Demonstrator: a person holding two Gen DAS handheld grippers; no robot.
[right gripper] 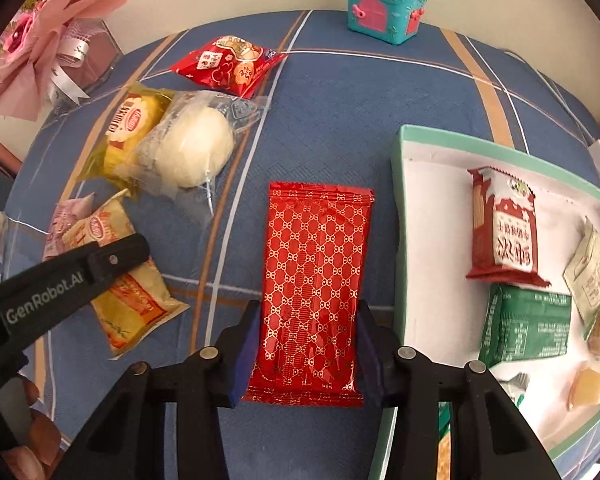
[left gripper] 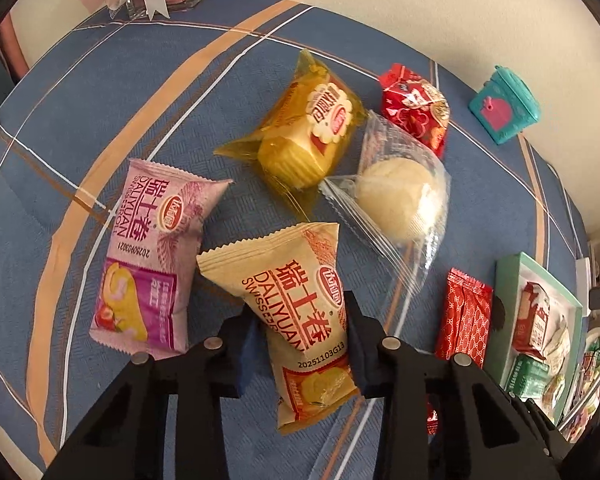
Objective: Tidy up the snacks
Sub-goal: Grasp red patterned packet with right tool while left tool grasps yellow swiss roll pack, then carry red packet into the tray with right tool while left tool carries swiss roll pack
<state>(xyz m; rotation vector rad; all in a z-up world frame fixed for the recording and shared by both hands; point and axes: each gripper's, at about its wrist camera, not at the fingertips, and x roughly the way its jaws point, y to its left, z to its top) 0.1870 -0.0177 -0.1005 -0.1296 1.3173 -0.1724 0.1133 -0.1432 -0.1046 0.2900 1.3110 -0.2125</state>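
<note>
My left gripper (left gripper: 302, 320) is shut on a beige Swiss-roll packet (left gripper: 300, 308), which also shows in the right wrist view (right gripper: 128, 280) under the left gripper's arm (right gripper: 60, 280). My right gripper (right gripper: 306, 328) is shut on a red patterned packet (right gripper: 314, 280), seen in the left wrist view (left gripper: 464, 316) beside the box. A green-rimmed white box (right gripper: 404, 240) on the right holds several snacks. A pink Swiss-roll packet (left gripper: 148, 248), a yellow cake packet (left gripper: 304, 136), a clear-wrapped white bun (left gripper: 396, 204) and a red snack bag (left gripper: 416, 108) lie on the blue cloth.
A teal toy chest (right gripper: 386, 6) stands at the table's far edge. A pink flower bouquet with a glass vase (right gripper: 48, 44) is at the far left. The blue plaid tablecloth (right gripper: 340, 120) covers the table. The wall runs behind.
</note>
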